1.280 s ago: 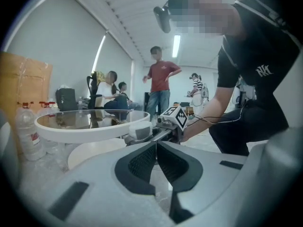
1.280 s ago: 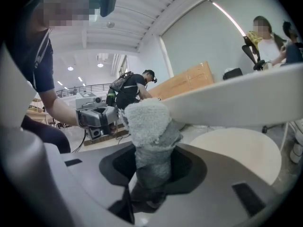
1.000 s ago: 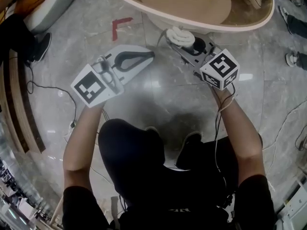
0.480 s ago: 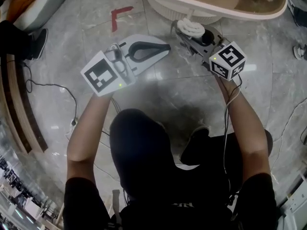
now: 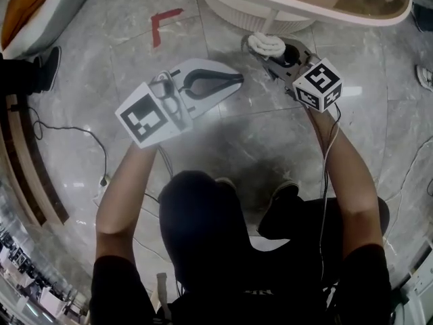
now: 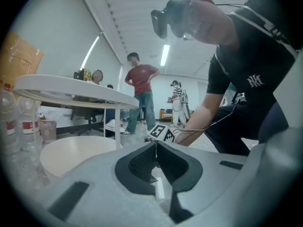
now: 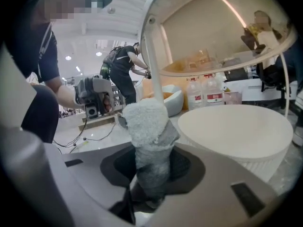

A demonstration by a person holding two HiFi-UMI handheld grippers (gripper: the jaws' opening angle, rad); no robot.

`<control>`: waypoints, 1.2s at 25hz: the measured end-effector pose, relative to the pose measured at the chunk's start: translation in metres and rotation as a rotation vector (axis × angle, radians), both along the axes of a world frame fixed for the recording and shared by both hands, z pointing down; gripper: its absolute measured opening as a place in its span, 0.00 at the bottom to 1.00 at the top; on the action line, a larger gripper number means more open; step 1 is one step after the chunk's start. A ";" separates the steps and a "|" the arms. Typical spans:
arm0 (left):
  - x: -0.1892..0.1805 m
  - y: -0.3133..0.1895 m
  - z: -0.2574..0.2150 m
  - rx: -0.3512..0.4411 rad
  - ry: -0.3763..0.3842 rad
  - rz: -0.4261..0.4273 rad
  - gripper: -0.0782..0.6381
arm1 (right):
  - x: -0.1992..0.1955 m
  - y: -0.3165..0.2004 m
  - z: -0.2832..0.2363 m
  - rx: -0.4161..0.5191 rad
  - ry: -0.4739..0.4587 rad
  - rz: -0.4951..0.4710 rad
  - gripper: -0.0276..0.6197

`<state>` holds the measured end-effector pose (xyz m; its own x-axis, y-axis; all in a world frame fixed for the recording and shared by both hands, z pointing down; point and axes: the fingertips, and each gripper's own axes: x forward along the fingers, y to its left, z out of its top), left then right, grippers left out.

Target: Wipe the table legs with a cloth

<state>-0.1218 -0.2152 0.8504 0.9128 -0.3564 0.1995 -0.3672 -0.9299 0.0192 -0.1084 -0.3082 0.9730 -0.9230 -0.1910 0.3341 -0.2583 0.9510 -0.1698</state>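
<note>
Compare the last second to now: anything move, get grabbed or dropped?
The left gripper drifted right, toward the table base, jaws shut and empty. The right gripper shifted slightly right, cloth kept at the foot of the table leg. Nothing grabbed or released. Unchanged: cloth clamped in the right gripper. The head camera moved too, so the table sits higher in view.

Person's crouched by the table [image 5: 365,22], right gripper [image 5: 272,51] holding a white cloth [image 5: 264,43] right up against the thin table leg [image 5: 270,22]. Left gripper [image 5: 230,80] just hangs over the floor [image 5: 257,127].
</note>
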 end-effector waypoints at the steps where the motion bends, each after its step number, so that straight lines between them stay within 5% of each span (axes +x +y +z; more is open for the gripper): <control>1: 0.000 -0.001 0.004 -0.008 0.003 -0.003 0.12 | 0.000 0.000 0.000 -0.005 -0.017 0.000 0.23; 7: 0.005 -0.005 0.028 -0.064 0.020 -0.041 0.12 | 0.003 0.000 0.005 0.008 -0.099 0.002 0.23; 18: -0.015 0.019 0.071 -0.030 -0.043 -0.036 0.12 | 0.001 -0.002 0.110 -0.060 0.050 0.027 0.23; 24: -0.025 0.027 0.082 -0.080 -0.027 -0.061 0.12 | 0.016 0.005 0.157 -0.145 0.157 0.069 0.23; 27: -0.023 0.027 0.071 -0.064 -0.035 -0.043 0.12 | 0.048 -0.014 0.149 -0.192 0.139 0.157 0.24; 30: -0.021 0.021 0.054 -0.014 -0.020 -0.030 0.12 | 0.074 -0.072 0.081 -0.084 0.024 0.281 0.23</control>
<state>-0.1427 -0.1940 0.9047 0.8972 -0.3809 0.2232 -0.3959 -0.9180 0.0246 -0.0341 -0.3803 1.0544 -0.8292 -0.4091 0.3810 -0.5149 0.8242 -0.2357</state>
